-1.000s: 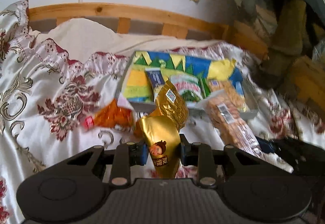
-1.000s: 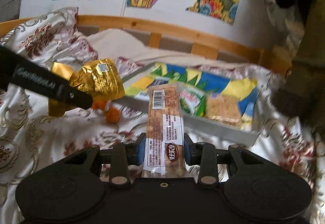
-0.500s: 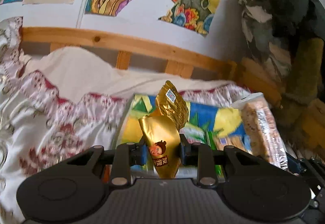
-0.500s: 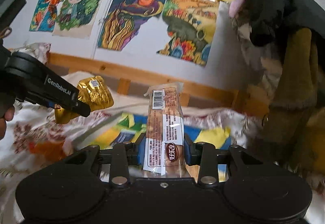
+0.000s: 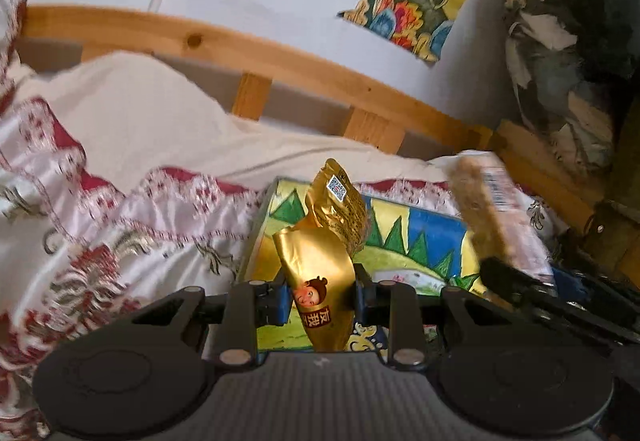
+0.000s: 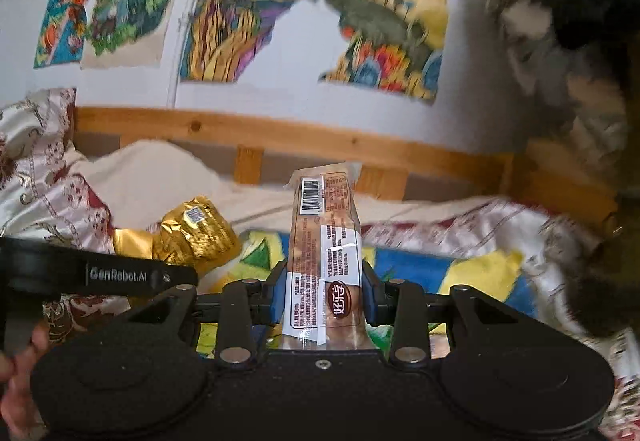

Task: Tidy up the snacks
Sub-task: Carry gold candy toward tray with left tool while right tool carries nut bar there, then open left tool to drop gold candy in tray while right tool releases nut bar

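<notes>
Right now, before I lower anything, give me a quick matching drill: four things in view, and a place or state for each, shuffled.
Things:
1. gold packet
2. clear bar packet
3. tray
4. plush toy

Places or states:
A. lying on the bedspread, under both grippers
B. clamped in the right gripper
C. up at the right by the wall
D. clamped in the left gripper

Pairs: 1-D, 2-B, 3-A, 4-C
</notes>
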Demonstrator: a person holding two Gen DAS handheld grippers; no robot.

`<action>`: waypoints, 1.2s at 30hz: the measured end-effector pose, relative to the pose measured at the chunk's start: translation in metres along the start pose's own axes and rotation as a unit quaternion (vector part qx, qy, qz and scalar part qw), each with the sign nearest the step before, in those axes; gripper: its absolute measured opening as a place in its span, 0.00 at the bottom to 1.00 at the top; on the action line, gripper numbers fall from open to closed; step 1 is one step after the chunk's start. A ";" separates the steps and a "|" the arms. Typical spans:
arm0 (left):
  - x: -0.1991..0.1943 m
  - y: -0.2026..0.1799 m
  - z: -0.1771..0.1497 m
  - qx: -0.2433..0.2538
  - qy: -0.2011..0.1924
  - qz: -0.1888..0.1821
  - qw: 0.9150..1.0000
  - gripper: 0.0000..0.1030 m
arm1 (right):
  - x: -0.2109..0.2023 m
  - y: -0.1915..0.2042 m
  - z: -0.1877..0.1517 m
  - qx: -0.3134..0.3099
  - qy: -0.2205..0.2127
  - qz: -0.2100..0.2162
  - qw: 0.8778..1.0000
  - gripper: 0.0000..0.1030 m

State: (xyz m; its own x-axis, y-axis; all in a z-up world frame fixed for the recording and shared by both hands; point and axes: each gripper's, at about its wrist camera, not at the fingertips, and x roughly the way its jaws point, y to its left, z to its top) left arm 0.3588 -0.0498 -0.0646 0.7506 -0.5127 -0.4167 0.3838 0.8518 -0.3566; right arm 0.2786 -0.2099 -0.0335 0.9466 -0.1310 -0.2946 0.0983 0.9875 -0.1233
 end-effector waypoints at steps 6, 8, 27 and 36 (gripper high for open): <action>0.014 0.018 -0.003 -0.046 0.023 -0.005 0.999 0.31 | 0.039 0.006 -0.010 -0.006 0.060 0.000 0.998 0.37; 0.016 0.021 -0.004 -0.052 0.029 -0.001 0.998 0.31 | 0.048 0.007 -0.014 -0.004 0.079 -0.005 0.997 0.37; 0.030 0.021 -0.013 -0.070 0.065 -0.002 0.995 0.66 | 0.051 0.007 -0.027 0.011 0.107 -0.026 0.994 0.62; 0.008 0.007 -0.016 -0.051 0.027 0.016 0.998 0.84 | -0.002 -0.013 -0.022 0.005 0.053 -0.040 0.998 0.76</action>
State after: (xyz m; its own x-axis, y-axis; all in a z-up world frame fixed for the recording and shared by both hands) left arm 0.3586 -0.0497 -0.0831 0.7309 -0.4920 -0.4730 0.3008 0.8544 -0.4238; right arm 0.2686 -0.2248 -0.0524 0.8974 -0.2178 -0.3836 0.1756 0.9741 -0.1422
